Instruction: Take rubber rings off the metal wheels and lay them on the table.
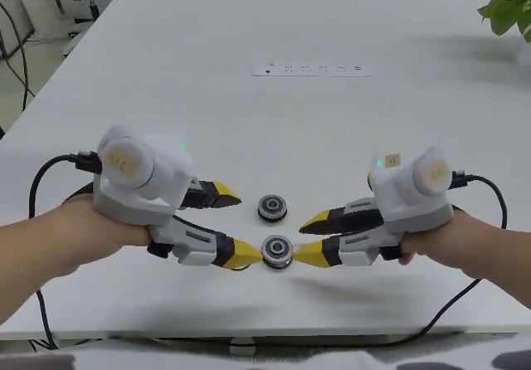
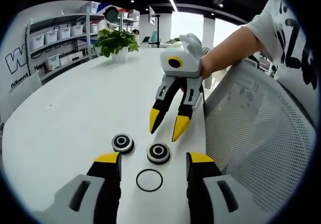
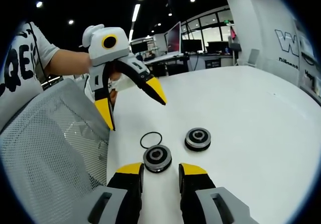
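Two small metal wheels with dark rims lie on the white table (image 1: 274,129): the far wheel (image 1: 271,207) (image 2: 123,142) (image 3: 198,138) and the near wheel (image 1: 276,250) (image 2: 158,152) (image 3: 157,157). A loose black rubber ring (image 2: 149,180) (image 3: 151,139) lies flat on the table between my left jaws, beside the near wheel. My left gripper (image 1: 246,226) (image 2: 153,164) (image 3: 137,114) is open, its lower tip close to the near wheel. My right gripper (image 1: 299,240) (image 2: 165,132) (image 3: 162,170) is open too, with the near wheel just ahead of its tips.
A white power strip (image 1: 312,70) lies flat at mid-table. A potted plant (image 1: 506,5) (image 2: 116,40) stands at the far right corner. A mesh chair back (image 2: 256,133) (image 3: 55,148) sits by the near table edge. Cables (image 1: 41,187) trail from both grippers.
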Demonstrator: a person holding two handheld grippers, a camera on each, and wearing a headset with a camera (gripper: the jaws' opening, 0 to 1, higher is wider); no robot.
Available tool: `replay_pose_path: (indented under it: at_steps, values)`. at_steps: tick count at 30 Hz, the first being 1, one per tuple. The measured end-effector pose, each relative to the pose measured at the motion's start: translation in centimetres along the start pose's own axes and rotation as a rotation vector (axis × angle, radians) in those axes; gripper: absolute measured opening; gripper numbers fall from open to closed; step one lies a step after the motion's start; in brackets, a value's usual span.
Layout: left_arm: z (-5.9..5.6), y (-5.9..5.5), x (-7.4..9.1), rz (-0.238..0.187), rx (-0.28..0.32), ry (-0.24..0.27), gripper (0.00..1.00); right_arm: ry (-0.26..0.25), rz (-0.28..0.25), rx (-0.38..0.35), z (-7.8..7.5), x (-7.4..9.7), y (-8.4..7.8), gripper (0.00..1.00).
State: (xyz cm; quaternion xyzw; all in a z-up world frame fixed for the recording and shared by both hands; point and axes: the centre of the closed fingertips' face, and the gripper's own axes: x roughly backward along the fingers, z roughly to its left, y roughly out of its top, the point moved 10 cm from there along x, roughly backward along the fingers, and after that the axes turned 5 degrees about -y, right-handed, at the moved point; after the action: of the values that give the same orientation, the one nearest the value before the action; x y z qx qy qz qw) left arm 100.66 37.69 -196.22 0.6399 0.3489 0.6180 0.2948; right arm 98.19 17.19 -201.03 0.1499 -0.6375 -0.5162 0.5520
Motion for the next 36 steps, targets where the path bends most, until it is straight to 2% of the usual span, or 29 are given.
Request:
replay_pose_path:
  at_steps: [36]
  values:
    - [0.6, -0.5, -3.5, 0.053, 0.003, -0.072, 0.31, 0.02, 0.025, 0.03, 0.2, -0.8, -1.0, 0.23]
